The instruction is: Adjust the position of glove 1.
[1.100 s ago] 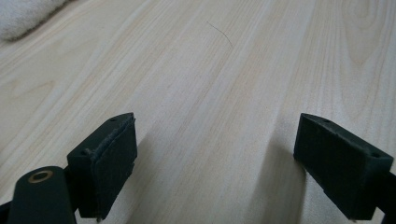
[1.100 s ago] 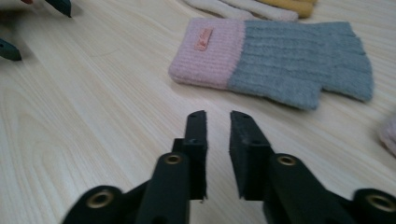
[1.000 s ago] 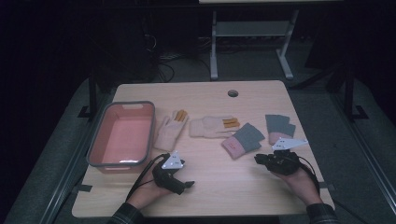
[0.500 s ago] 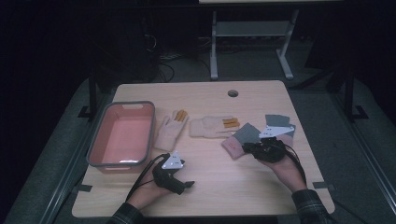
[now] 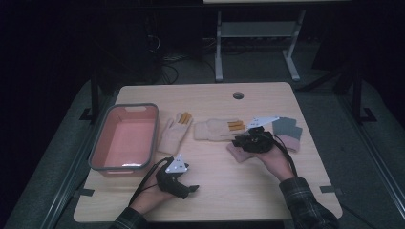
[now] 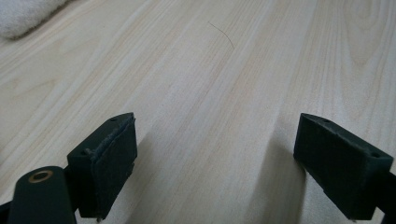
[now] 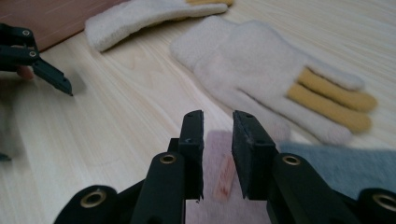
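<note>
My right gripper [image 5: 241,141] hovers low over the cuff of a pink glove [image 5: 237,152], beside a grey-and-pink glove [image 5: 288,130]. In the right gripper view its jaws [image 7: 218,116] stand a narrow gap apart, having just been opening, and nothing is pressed between them; the pink glove [image 7: 219,175] lies beneath. A cream glove with yellow fingers [image 7: 261,70] lies just ahead. My left gripper [image 5: 190,189] rests near the table's front edge. Its jaws [image 6: 215,135] are wide open over bare wood.
A pink tray with a grey rim [image 5: 98,148] stands at the left. A second cream glove [image 5: 173,133] lies next to it. The table [image 5: 248,191] has a round hole [image 5: 238,95] near its far edge.
My right hand has moved left and away from the front right of the table to the pink glove. Its jaws look slightly wider. The left hand has stayed put.
</note>
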